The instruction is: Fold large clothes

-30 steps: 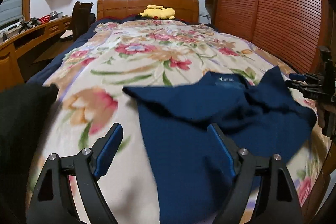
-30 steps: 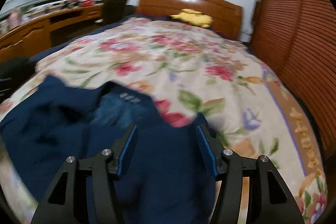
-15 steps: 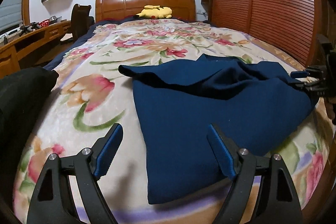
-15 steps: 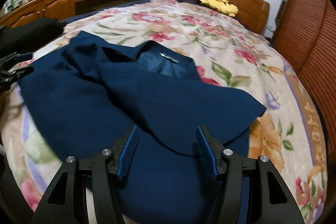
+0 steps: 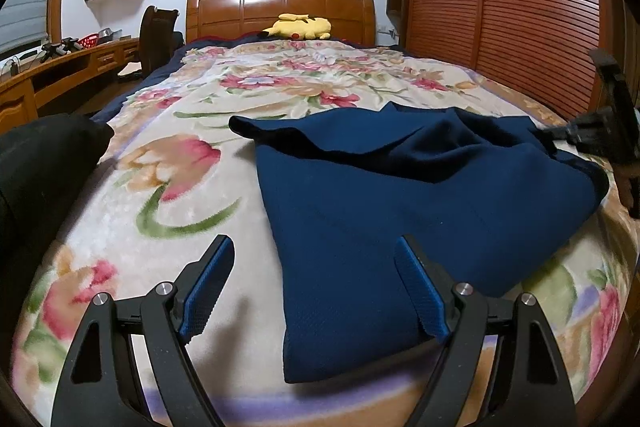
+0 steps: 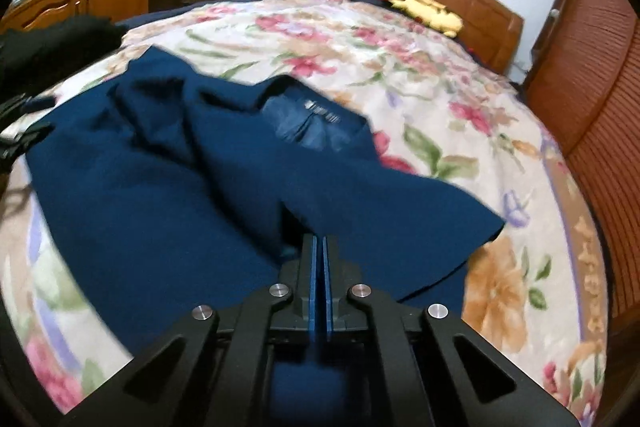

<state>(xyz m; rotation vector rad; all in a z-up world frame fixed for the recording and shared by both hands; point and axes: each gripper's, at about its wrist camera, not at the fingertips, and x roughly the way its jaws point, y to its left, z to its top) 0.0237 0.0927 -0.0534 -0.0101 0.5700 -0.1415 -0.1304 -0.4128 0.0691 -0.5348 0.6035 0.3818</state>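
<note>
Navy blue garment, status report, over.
Left gripper open, hovering. Right gripper shut on navy blue garment, spread on floral blanket. Black bundle alongside, apart.

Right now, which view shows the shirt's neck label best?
The right wrist view: the neck label faces the camera inside the open collar of the navy shirt. In the left wrist view, folds of the shirt hide it.

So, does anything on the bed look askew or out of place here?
The navy blue garment lies rumpled and crooked on the floral blanket, its collar bunched. The right gripper is shut on its fabric; the left gripper is open.
</note>
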